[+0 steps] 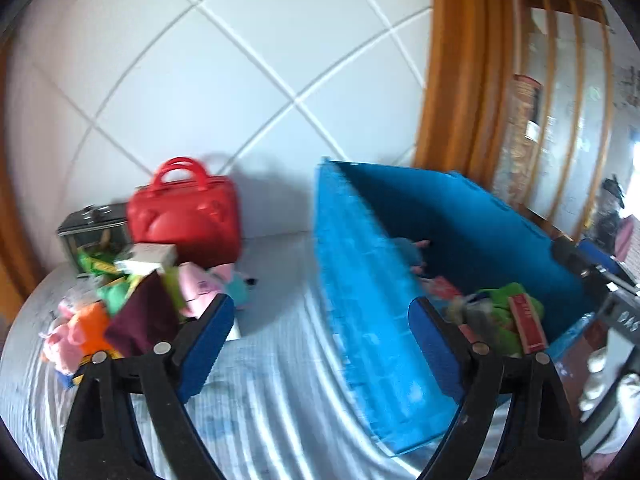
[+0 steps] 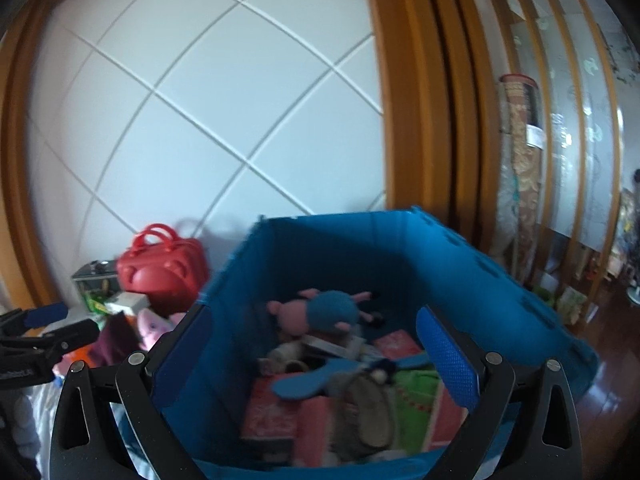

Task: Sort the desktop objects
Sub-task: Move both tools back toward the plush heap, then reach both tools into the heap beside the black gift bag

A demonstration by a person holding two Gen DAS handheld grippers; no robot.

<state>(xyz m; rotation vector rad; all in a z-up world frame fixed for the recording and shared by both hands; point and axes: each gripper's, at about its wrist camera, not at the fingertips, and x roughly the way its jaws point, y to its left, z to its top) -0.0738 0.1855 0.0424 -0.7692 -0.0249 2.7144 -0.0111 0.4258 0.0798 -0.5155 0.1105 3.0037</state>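
Observation:
A blue storage bin [image 1: 360,280] stands on the striped bed sheet [image 1: 276,360]; it also fills the right wrist view [image 2: 500,280]. Inside lie a pink and blue plush toy [image 2: 320,312], a blue hand fan [image 2: 304,384], a green cloth [image 2: 416,392] and pink packets [image 2: 272,412]. A pile of loose toys and cloths [image 1: 132,300] lies left of the bin. My left gripper [image 1: 320,332] is open and empty above the sheet, between the pile and the bin. My right gripper [image 2: 316,352] is open and empty above the bin's contents.
A red handbag [image 1: 184,216] and a dark clear box [image 1: 92,232] stand behind the pile, against the white tiled wall. A wooden door frame [image 1: 452,80] and shelves [image 2: 560,160] stand to the right. The left gripper shows at the left edge of the right wrist view [image 2: 40,332].

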